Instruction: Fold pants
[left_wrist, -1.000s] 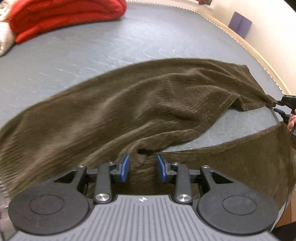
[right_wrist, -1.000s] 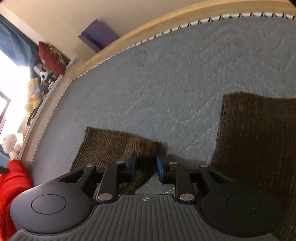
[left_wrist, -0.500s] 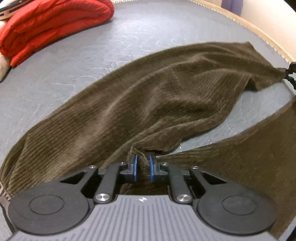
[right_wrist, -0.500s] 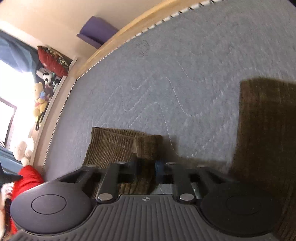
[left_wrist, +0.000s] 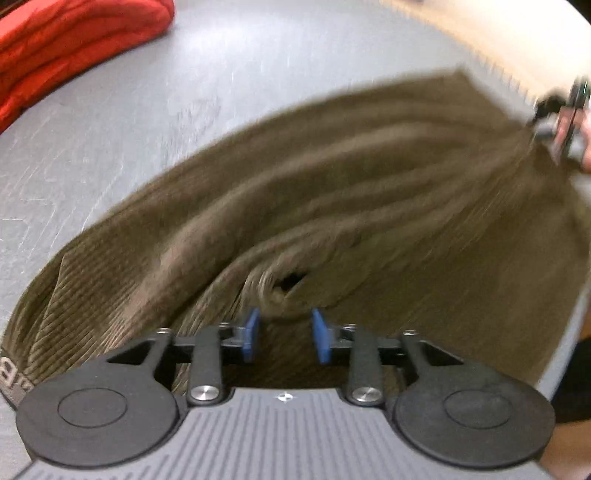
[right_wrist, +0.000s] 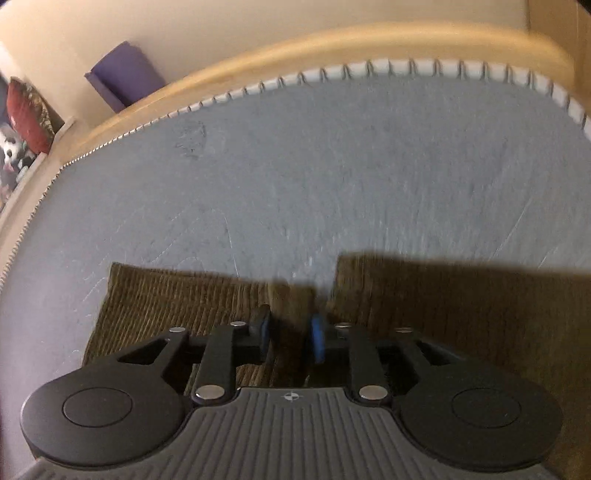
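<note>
Brown corduroy pants (left_wrist: 332, 206) lie spread on a grey mattress (left_wrist: 207, 85). In the left wrist view my left gripper (left_wrist: 284, 332) is open, its blue pads on either side of a bunched fold at the crotch, not pinching it. My right gripper (left_wrist: 554, 125) shows blurred at the far right, at the hem of one leg. In the right wrist view my right gripper (right_wrist: 291, 332) has its pads close on a pinch of leg hem (right_wrist: 184, 295); the other leg (right_wrist: 461, 295) lies just to the right.
A folded red blanket (left_wrist: 62, 48) lies at the far left of the mattress. A wooden bed frame (right_wrist: 332, 48) runs along the mattress edge with a wall behind it. A purple object (right_wrist: 125, 74) and stuffed toys (right_wrist: 14, 147) sit beyond the frame.
My left gripper closed on the crotch fold half a second ago and has now opened. My right gripper has carried the leg hem across toward the other leg. Both views are motion-blurred.
</note>
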